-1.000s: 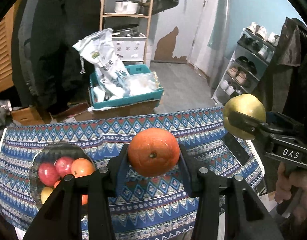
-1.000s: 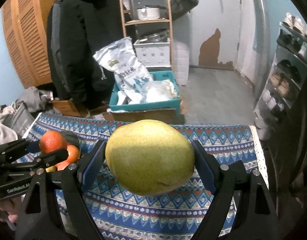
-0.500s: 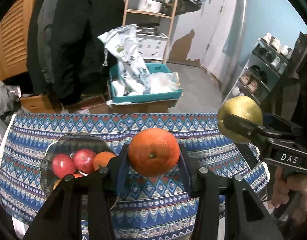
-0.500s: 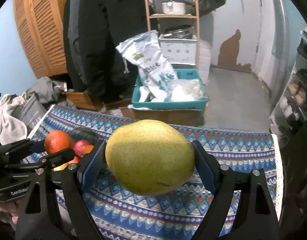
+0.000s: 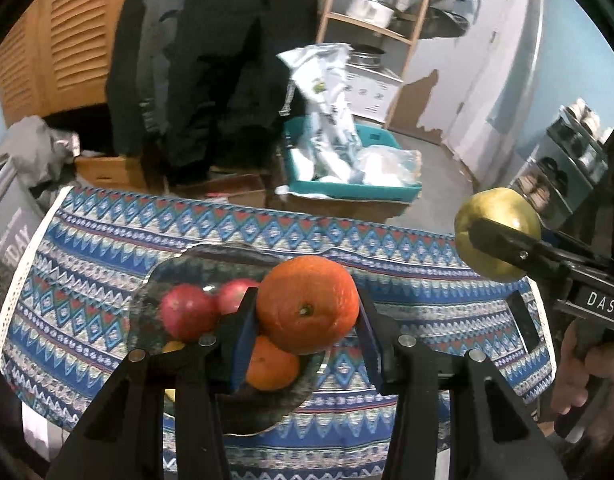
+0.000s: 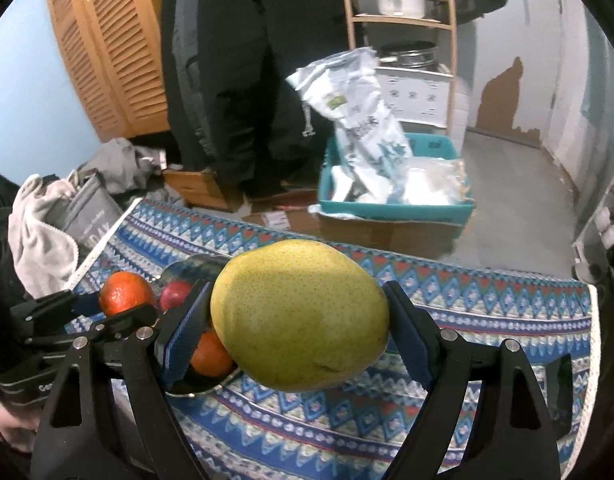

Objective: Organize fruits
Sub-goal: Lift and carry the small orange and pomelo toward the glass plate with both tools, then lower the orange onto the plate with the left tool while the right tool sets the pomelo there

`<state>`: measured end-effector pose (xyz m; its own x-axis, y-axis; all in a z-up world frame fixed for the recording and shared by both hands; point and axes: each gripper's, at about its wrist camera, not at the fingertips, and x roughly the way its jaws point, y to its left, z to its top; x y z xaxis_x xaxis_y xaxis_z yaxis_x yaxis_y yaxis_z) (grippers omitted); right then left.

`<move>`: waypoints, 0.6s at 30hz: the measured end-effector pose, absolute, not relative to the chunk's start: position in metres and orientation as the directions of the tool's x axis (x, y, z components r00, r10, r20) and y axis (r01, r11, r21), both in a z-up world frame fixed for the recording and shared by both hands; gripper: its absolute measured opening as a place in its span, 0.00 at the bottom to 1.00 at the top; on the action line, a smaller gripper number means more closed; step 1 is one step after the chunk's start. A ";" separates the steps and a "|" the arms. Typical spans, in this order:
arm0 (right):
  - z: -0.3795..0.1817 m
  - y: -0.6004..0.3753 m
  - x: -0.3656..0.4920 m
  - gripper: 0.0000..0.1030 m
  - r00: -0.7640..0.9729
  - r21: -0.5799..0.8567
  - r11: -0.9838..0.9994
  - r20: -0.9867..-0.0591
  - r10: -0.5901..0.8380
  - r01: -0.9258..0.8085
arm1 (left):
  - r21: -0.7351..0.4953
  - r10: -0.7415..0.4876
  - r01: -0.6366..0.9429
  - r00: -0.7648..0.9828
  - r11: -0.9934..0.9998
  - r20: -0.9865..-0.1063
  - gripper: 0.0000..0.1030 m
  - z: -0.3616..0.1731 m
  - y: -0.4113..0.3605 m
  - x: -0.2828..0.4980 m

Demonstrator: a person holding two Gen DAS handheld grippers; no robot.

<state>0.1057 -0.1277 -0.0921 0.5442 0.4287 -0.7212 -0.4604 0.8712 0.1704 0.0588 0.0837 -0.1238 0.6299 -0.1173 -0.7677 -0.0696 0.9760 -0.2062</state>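
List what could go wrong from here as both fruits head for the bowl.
1. The glass bowl already holds two red apples and a small orange; dropping the held orange from the left claw could knock one out.
2. The pear is big and round in the right claw; it might slip.
3. Both claws converging may collide.
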 end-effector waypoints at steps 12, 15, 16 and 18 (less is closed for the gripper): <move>-0.122 -0.067 0.123 0.82 0.457 0.206 0.834 -0.757 0.467 -0.511 | -0.225 -0.091 -0.171 0.568 0.959 -0.818 0.46 -0.168 0.140 0.065; -0.131 -0.055 0.127 0.82 0.437 0.215 0.828 -0.765 0.473 -0.518 | -0.233 -0.093 -0.192 0.548 0.953 -0.831 0.46 -0.182 0.149 0.067; -0.133 -0.052 0.127 0.82 0.431 0.217 0.826 -0.768 0.473 -0.520 | -0.237 -0.096 -0.195 0.544 0.952 -0.834 0.46 -0.185 0.153 0.068; -0.139 -0.045 0.129 0.82 0.419 0.220 0.822 -0.774 0.475 -0.526 | -0.241 -0.100 -0.203 0.529 0.949 -0.842 0.46 -0.195 0.157 0.071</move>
